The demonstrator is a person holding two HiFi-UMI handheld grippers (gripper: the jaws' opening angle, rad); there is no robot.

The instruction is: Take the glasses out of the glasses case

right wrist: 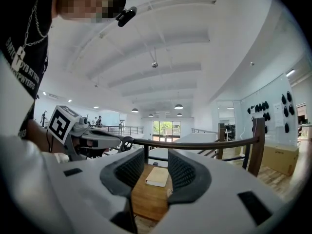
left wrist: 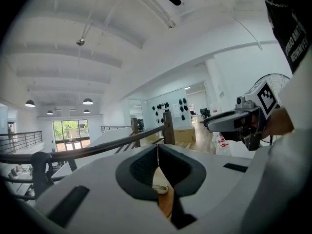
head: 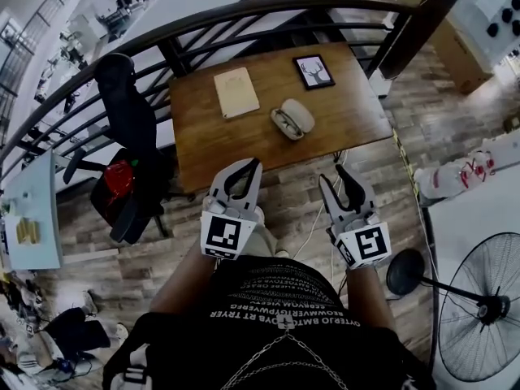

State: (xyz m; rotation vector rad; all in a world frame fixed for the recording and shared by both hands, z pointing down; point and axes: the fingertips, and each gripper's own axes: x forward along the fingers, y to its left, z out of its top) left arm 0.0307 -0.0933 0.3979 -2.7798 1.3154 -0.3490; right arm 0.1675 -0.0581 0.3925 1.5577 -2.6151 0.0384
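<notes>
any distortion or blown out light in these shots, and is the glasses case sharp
Head view: the railing bows from the wide lens, colours dull, the glasses case small but fairly sharp. Left gripper view: black fisheye corners, ceiling washed pale. Right gripper view: same black rim, far window glaring.

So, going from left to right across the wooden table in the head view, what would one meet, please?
Tan notebook → open glasses case → framed picture, which lies farther back on the table than the case.

Left tongs (head: 254, 166) closed tip to tip — right tongs (head: 334, 176) parted, both at waist.
</notes>
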